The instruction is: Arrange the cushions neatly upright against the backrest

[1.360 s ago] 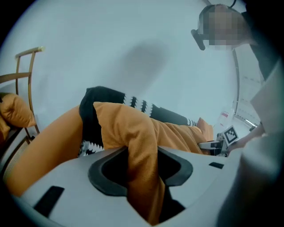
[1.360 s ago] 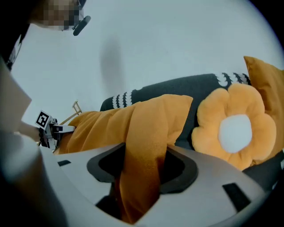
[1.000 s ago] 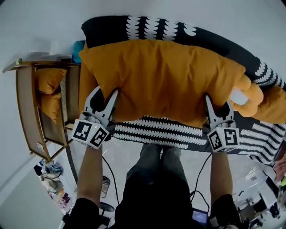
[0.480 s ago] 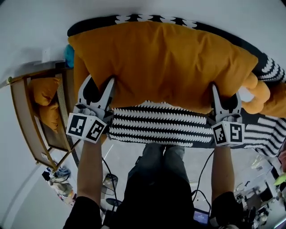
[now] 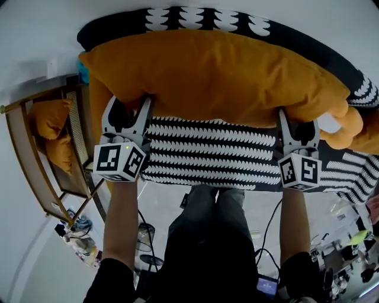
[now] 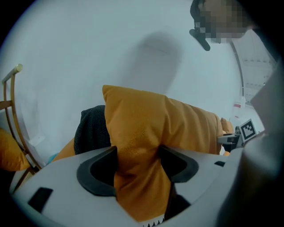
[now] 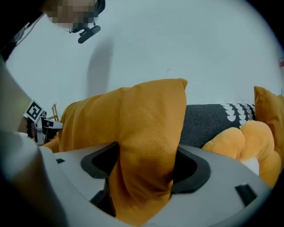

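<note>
A long orange cushion (image 5: 219, 77) lies across the sofa, leaning on the dark backrest (image 5: 195, 16). My left gripper (image 5: 129, 105) has the cushion's lower left edge between its jaws, and my right gripper (image 5: 295, 116) has the lower right edge. In the left gripper view the cushion's fabric (image 6: 142, 133) bunches between the left gripper's (image 6: 137, 166) pads and touches both. The right gripper view shows the cushion (image 7: 148, 128) the same way in the right gripper (image 7: 144, 167). Both pairs of jaws have just been opening, with the cushion still between them.
The seat has a black-and-white patterned cover (image 5: 213, 151). More orange cushions (image 5: 350, 123) are piled at the sofa's right end. A rattan side shelf (image 5: 35, 160) holding orange cushions stands at the left. The person's legs (image 5: 213, 207) are against the seat's front edge.
The cushion has moved up and back against the backrest, baring more of the patterned seat. Both grippers followed it forward, and their jaws stand wider than before.
</note>
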Motion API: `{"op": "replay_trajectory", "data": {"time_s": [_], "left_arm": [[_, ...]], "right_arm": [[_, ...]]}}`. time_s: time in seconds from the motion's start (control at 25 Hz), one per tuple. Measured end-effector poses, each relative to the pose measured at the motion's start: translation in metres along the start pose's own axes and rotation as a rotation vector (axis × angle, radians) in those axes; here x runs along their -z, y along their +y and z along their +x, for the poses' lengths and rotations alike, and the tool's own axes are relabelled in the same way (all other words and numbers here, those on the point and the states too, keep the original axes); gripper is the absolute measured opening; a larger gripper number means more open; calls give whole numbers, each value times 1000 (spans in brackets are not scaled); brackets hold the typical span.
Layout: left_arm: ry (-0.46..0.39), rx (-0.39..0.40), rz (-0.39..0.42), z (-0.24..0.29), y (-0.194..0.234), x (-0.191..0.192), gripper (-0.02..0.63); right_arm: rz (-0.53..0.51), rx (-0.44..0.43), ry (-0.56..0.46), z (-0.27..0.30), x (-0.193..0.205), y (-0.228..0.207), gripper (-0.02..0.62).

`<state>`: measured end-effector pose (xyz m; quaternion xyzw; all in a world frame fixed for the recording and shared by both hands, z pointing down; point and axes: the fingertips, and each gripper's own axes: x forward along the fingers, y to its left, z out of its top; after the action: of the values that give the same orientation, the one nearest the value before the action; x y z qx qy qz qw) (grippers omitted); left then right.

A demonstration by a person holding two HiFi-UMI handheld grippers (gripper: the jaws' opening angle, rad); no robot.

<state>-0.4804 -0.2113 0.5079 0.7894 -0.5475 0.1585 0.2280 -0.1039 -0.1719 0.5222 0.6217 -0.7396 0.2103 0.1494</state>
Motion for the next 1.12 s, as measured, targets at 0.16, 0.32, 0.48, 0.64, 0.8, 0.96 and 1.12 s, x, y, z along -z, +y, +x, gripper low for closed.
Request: {"op": "replay_trajectory", "data": {"time_s": [0.16,0.32,0.48,0.64,0.8,0.96,1.12], "left_arm": [[5,-27,19,-2,1,2,307],[5,-58,8,-22,1,5,311],[-3,-30,3,-48,-23,2,310],[-21,9,-19,-75,-44,-8,309],[-30,62,-5,-108,-86,-25,299],[-83,83,17,-137,-127,-48,277],[-138,79,45,-183,-173,-69,245]], "right_arm": [[-7,35,16,2,2,-1,367],[8,39,35,-12,4,-1,379],[13,74,8,-43,-6,-8,382],[12,80,-34,-73,-23,4,375],[9,44,-38,-110,-39,18,334],[26,-17,-104,-141,-69,33,303],[14,-72,-160,-199,-94,40,252]]}}
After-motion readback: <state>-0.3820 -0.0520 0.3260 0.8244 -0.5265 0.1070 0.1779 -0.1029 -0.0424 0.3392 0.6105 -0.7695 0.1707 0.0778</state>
